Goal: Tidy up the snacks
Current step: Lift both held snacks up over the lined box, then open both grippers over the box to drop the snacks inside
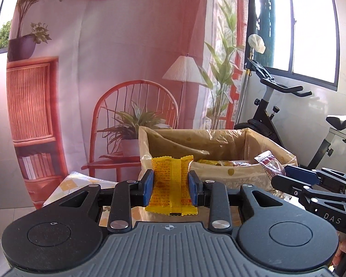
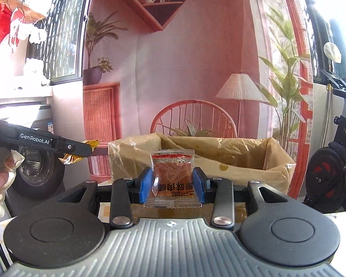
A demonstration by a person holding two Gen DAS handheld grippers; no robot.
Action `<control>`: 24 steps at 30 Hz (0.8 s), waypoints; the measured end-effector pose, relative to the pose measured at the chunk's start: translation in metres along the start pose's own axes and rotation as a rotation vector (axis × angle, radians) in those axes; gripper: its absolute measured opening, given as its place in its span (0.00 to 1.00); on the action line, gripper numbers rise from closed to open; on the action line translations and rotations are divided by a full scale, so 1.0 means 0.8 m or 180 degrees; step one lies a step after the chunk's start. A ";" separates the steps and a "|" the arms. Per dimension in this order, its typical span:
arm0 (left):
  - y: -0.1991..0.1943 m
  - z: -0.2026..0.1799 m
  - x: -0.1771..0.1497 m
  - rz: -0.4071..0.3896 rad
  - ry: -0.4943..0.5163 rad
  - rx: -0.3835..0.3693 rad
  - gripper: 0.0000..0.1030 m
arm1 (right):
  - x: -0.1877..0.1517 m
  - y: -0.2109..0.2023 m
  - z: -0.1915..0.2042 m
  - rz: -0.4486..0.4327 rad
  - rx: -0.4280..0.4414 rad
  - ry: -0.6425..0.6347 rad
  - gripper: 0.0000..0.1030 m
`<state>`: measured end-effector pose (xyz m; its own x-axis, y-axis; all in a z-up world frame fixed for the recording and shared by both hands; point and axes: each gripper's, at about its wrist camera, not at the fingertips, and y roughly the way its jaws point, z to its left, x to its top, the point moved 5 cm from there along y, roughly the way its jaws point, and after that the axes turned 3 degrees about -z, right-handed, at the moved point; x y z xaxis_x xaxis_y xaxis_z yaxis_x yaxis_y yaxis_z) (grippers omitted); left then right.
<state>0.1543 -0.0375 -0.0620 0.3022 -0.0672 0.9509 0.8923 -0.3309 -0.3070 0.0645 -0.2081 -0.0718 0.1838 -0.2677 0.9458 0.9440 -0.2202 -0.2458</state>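
Glossy yellow foil wrapper [image 1: 171, 185]; clear shiny plastic packet [image 2: 172, 179]; cardboard box [image 1: 219, 161] is lined with crinkled film; matt black gripper plastic is noted.

right gripper [image 2: 173, 185] fingers [image 2: 145, 185] clamping clear snack packet [image 2: 172, 180], lined cardboard box [image 2: 253, 161] behind

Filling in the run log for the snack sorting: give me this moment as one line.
left tongs: shut on yellow snack packet | right tongs: shut on clear meat snack packet | both held before the lined cardboard box
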 end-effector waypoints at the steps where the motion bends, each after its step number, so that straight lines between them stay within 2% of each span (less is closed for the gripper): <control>1: 0.008 -0.004 0.008 -0.0027 0.0031 -0.0014 0.32 | 0.009 0.007 -0.007 -0.0011 -0.0022 0.0012 0.39; 4: 0.040 -0.017 0.028 -0.0023 0.0066 -0.0051 0.32 | 0.033 0.033 -0.032 0.0038 -0.0129 -0.0019 0.39; 7: 0.078 -0.026 0.040 0.0044 0.0059 -0.0083 0.32 | 0.040 0.062 -0.053 0.0161 -0.0245 -0.0028 0.39; 13: 0.130 -0.030 0.036 0.0235 0.0145 -0.0031 0.35 | 0.023 0.100 -0.076 0.0406 -0.0295 0.0220 0.40; 17: 0.140 -0.020 0.029 0.0312 0.0095 -0.0034 0.46 | 0.012 0.107 -0.081 0.0477 -0.0297 0.0309 0.47; 22: 0.132 -0.004 0.021 0.0388 0.0040 0.0020 0.46 | 0.011 0.098 -0.077 0.0482 -0.0316 0.0296 0.49; 24: 0.123 0.005 0.021 0.0422 0.0026 0.0028 0.46 | 0.013 0.093 -0.076 0.0480 -0.0328 0.0328 0.54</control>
<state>0.2483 -0.0676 -0.0765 0.4150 -0.1174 0.9022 0.8476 -0.3104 -0.4303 0.1202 -0.2846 -0.0930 0.2868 -0.3983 0.8712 0.8739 -0.2637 -0.4083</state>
